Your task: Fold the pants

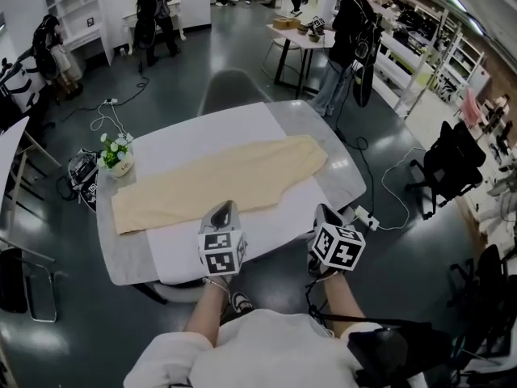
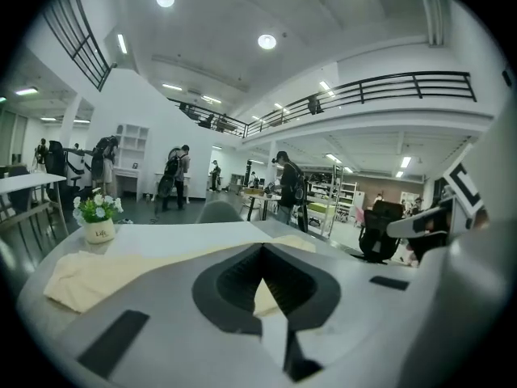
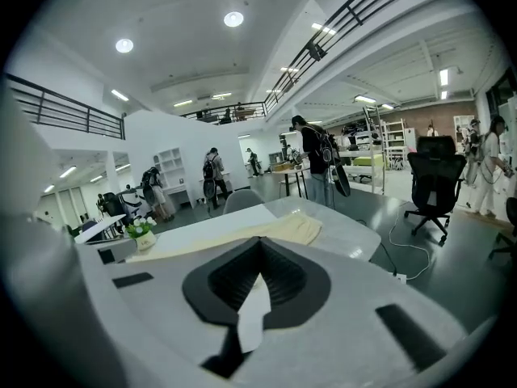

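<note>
Forearms at bottom of head view, one claw in each hand. Left gripper (image 1: 224,209): jaws pressed together, nothing between them, tips at near edge of pants (image 1: 218,178); touching or not, I cannot tell. Right gripper (image 1: 324,213): jaws also pressed together, empty, over near right part of white sheet (image 1: 202,136), apart from pants. Pants cream, lie flat along sheet on grey table (image 1: 339,168). Flower pot (image 1: 118,155) just beside left end of pants. Grey chair (image 1: 234,91) behind table. Further away, people (image 1: 346,39) stand at other tables.
</note>
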{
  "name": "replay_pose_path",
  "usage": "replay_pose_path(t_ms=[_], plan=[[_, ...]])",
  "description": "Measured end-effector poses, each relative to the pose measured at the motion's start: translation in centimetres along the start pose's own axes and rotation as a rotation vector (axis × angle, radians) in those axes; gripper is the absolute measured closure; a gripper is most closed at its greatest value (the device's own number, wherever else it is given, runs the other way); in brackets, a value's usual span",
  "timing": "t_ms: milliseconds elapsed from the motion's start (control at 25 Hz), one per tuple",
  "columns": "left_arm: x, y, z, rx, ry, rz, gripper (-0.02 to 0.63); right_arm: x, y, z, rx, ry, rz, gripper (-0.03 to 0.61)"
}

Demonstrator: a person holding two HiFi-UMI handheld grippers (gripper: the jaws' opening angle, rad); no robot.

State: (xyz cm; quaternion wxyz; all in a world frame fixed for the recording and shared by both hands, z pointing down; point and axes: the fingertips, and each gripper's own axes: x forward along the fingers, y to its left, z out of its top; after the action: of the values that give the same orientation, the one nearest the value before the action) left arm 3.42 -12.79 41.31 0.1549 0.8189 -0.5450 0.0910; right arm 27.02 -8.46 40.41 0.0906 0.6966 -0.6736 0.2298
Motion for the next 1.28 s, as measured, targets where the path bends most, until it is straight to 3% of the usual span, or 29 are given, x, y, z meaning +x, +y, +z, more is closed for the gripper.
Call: replay_pose_path(t_ms=[400,560,720,960,1080,1280], plan=[[8.1,0.7,0.0,0.004,0.076,0.036,0.612,8.4,-4.1,1.9,0.032,0.054,0.001,0.586],[11.1,0.2,-1.1,-0.007,0.113,0.097,0.612,12.9,-6.5,2.5,0.036,0.090,0.041,0.586],[14.1,0.2,0.5,-0.046,0.101,0.200,0.612,17.9,-7.2,5.3,-0.007,0.116,0.133,0.586],[16.8,-0.8,2.4,-0.048,0.066,0.291,0.612,22.5,-7.2,8.6,-0.087,0.129,0.235,0.586],[17.7,-0.7,1.6,-0.053,0.080,0.330,0.612,23.9,-7.4,8.7,-0.096,0.129,0.247,0.586],[18.3,-0.9,0.4,-0.080,0.092,0.330,0.612,24.1,-9.0,7.5,-0.106,0.159,0.227,0.586]])
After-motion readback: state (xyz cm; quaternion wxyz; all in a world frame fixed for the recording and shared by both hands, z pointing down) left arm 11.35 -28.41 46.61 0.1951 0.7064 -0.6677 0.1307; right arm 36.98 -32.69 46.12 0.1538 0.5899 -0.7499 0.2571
